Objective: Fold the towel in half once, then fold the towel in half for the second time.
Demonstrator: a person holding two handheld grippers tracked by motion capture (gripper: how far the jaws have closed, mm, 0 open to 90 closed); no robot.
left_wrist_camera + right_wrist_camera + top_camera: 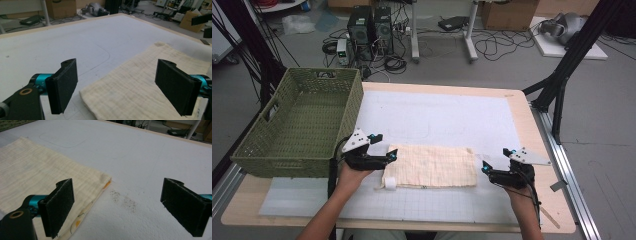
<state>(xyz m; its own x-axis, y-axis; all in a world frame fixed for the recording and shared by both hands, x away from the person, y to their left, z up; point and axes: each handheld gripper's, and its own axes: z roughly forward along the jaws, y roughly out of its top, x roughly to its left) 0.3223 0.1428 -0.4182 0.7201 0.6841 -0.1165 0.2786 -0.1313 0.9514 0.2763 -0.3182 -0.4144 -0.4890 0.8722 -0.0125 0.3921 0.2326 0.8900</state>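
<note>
Folded cream cloth [432,166]: lies flat on the tabletop [442,117], near the front edge, between your two hands. Your left hand-held gripper [391,154]: jaws wide apart, holding nothing, over the cloth's left end. Your right hand-held gripper [484,167]: jaws wide apart, holding nothing, just beside the cloth's right end. Green woven basket [304,120]: far left of the tabletop, left of the cloth.
</note>
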